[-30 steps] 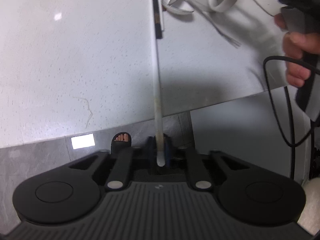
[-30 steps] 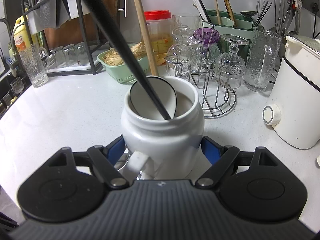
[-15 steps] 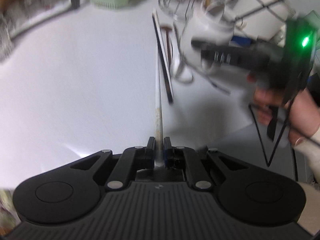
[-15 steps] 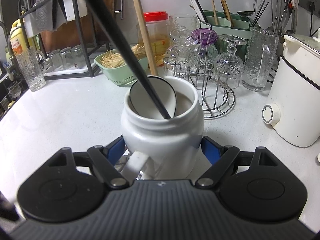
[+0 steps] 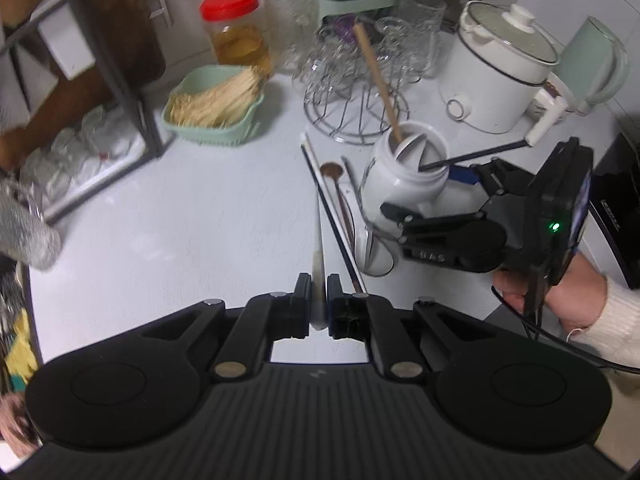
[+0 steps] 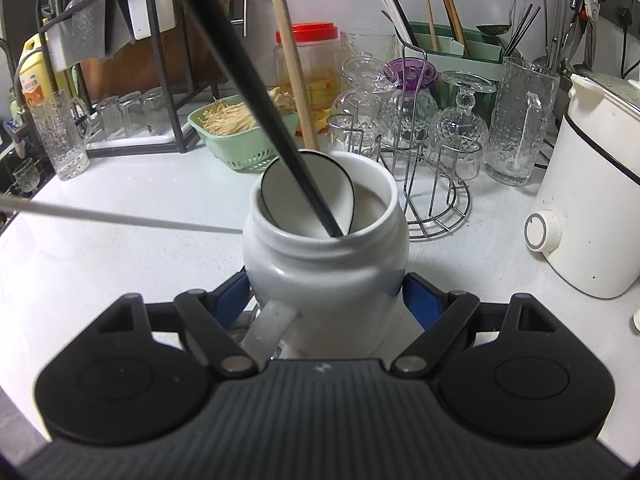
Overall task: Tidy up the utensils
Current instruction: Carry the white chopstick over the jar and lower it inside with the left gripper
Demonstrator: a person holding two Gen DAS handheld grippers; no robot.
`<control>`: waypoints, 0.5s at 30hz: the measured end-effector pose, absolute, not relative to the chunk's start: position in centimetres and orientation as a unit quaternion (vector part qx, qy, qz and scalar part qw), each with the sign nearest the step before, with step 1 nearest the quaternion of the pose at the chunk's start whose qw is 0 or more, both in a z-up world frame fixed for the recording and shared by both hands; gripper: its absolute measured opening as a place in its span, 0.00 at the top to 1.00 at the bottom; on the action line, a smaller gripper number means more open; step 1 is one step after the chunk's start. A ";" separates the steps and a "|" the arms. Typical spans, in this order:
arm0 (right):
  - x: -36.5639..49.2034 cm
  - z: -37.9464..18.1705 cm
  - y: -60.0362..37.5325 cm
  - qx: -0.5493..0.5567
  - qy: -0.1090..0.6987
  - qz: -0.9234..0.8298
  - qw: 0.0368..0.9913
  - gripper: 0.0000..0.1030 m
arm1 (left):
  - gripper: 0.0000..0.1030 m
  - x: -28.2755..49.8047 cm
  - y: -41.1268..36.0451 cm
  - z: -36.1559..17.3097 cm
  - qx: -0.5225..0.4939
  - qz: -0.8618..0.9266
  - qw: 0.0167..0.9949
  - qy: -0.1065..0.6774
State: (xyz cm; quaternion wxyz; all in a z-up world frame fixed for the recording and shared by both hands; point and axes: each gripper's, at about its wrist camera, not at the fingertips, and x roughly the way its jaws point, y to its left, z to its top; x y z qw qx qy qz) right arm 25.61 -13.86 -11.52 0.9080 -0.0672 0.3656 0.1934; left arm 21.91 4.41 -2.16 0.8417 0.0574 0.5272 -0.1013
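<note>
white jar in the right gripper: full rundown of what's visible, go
The white jar looks like glossy ceramic: rounded body, short neck, wide open mouth, and a white handle facing the right wrist camera. It stands upright on the pale counter, clamped on both sides by the blue pads of the right gripper. Inside lean a wooden stick, a black stick and a white spoon. More utensils lie beside its base.

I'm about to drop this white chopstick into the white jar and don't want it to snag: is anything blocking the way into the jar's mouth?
Partly. The white chopstick has open air up to the white jar, but the mouth already holds a spoon, a black chopstick and a wooden stick; the right side looks free.
</note>
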 end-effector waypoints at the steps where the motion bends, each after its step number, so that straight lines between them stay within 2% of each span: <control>1: 25.6 -11.5 -13.9 -0.067 0.365 0.194 0.908 0.17 | 0.91 22.0 4.3 -1.6 0.065 -0.103 0.843 0.524; 8: 25.6 -11.6 -14.2 -0.070 0.359 0.206 0.908 0.17 | 0.92 23.0 4.8 1.7 0.091 -0.107 0.850 0.507; 15: 25.5 -11.6 -14.1 -0.070 0.358 0.205 0.908 0.17 | 0.92 22.9 4.6 2.8 0.095 -0.106 0.854 0.500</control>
